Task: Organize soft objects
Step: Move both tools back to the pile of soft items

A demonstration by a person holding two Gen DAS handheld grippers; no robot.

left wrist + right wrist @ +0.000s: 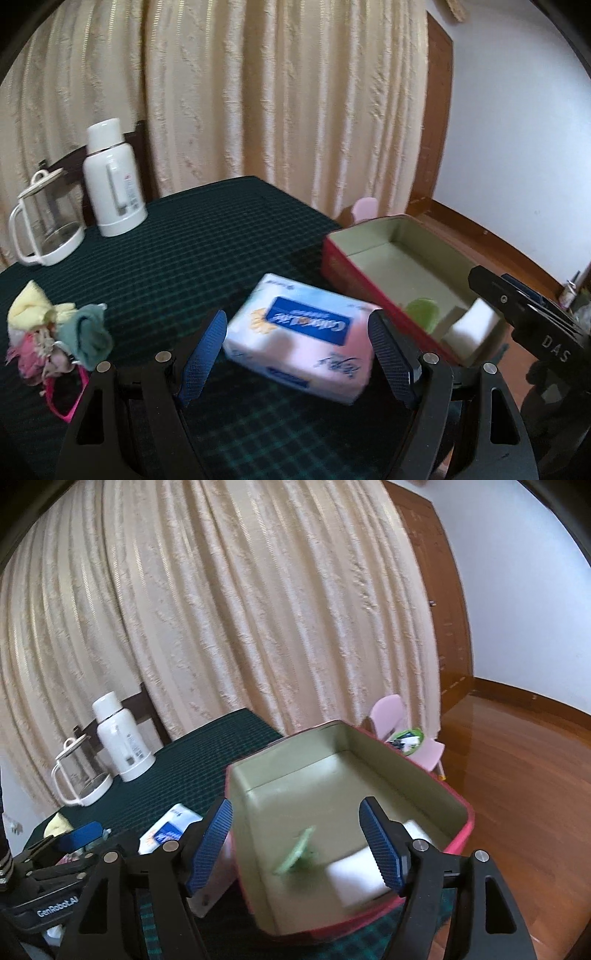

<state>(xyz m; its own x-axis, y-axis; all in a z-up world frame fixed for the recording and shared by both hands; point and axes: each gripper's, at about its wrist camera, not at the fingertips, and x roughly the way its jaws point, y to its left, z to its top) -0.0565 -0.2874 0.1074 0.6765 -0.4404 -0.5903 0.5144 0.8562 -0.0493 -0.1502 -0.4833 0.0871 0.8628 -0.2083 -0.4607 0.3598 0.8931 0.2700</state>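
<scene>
Blue-padded left gripper point(297, 360) spread wide, tissue pack point(301, 338) between its pads w/o contact; right gripper point(295, 840) also spread, hovering over red tin point(461, 836) at 3 o'clock.

The green item point(295, 851) in the red box point(463, 834) is smeared by motion blur. The tissue pack point(168, 830) at lower left is partly hidden behind a blue finger point(208, 845). The white block point(360, 877) is partly covered.
</scene>
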